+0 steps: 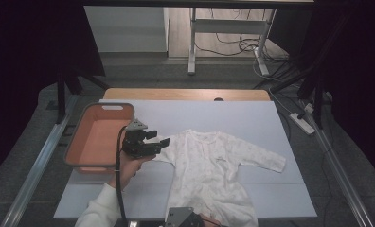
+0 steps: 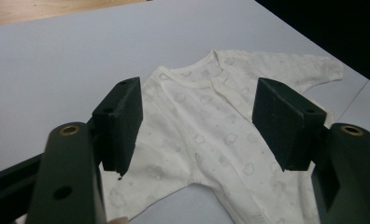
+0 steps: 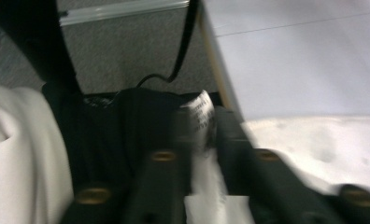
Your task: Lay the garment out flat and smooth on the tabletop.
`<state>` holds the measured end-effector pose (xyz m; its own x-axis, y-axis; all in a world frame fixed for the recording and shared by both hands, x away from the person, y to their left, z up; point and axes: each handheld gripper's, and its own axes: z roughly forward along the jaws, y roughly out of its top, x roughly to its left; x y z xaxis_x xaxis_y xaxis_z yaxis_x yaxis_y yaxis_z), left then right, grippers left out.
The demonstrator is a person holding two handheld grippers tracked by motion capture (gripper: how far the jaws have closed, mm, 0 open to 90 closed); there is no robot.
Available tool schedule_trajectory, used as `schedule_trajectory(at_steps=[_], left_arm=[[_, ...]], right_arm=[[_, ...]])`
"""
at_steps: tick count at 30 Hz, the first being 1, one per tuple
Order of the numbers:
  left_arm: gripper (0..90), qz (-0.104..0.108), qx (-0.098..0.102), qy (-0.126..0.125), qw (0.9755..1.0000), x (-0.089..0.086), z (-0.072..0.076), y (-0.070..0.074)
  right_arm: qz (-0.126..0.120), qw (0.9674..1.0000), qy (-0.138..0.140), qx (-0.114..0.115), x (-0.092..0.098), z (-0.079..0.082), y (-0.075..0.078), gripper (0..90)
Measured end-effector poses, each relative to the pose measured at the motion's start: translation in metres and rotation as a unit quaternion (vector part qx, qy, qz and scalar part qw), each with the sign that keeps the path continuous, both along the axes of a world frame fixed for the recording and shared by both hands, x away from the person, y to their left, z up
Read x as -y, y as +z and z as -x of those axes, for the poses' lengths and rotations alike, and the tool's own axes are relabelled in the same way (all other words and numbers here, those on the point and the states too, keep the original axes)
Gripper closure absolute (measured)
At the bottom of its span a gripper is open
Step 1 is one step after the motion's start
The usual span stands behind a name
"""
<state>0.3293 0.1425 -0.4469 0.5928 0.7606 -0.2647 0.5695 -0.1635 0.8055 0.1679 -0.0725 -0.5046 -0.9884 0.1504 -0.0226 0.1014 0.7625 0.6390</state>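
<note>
A white baby sleepsuit (image 1: 209, 165) lies spread flat on the pale table cover (image 1: 233, 113), neck toward the far side and sleeves out. My left gripper (image 1: 158, 137) hovers over its left sleeve, jaws wide apart and empty. In the left gripper view the sleepsuit (image 2: 206, 135) lies below and beyond that gripper (image 2: 197, 126). My right gripper (image 1: 185, 218) is at the table's near edge by the garment's legs. In the blurred right gripper view, the gripper (image 3: 205, 135) has its jaws close together on a strip of white cloth with a printed label (image 3: 201, 116), and the sleepsuit (image 3: 323, 144) lies to the right.
An orange basket with a grey rim (image 1: 81, 127) stands empty at the table's left, right beside my left gripper. A white sleeve (image 1: 100, 208) comes in at the bottom left. Beyond the table are grey floor, desk legs (image 1: 192, 42) and cables.
</note>
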Motion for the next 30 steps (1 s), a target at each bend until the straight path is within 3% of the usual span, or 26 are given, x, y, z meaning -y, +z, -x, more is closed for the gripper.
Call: schedule_trajectory(at_steps=[3, 6, 9, 12, 16, 19, 22, 25, 30], left_arm=[[33.7, 0.001, 0.0, 0.001, 1.0, -0.001, 0.0, 0.0], [33.7, 0.001, 0.0, 0.002, 1.0, -0.002, 0.0, 0.0], [33.7, 0.001, 0.0, 0.002, 1.0, -0.002, 0.0, 0.0], [33.7, 0.002, 0.0, 0.002, 1.0, -0.001, 0.0, 0.0], [33.7, 0.001, 0.0, 0.0, 1.0, 0.0, -0.001, 0.0], [33.7, 0.0, -0.001, -0.001, 1.0, 0.002, -0.002, 0.0], [33.6, -0.001, -0.001, -0.003, 1.0, 0.002, -0.002, 0.0], [33.6, 0.002, 0.0, -0.001, 1.0, 0.001, -0.002, 0.0], [33.6, -0.001, -0.001, -0.002, 1.0, 0.002, -0.002, 0.0]], right_arm=[[-0.018, 0.9993, -0.032, 0.008, 0.013, -0.008, 0.005, 52.7], [-0.041, 0.9964, -0.073, 0.015, 0.037, -0.019, 0.015, 48.7], [-0.051, 0.9908, -0.122, 0.03, 0.069, -0.031, 0.023, 47.4], [-0.052, 0.9822, -0.176, 0.041, 0.106, -0.045, 0.027, 47.4], [-0.057, 0.9676, -0.242, 0.042, 0.154, -0.061, 0.03, 47.4], [-0.062, 0.9564, -0.283, 0.033, 0.182, -0.071, 0.028, 47.4], [-0.057, 0.9484, -0.311, 0.019, 0.201, -0.075, 0.023, 46.9], [-0.052, 0.9457, -0.321, 0.015, 0.213, -0.071, 0.018, 46.9], [-0.041, 0.9454, -0.323, 0.0, 0.224, -0.062, 0.011, 46.9]])
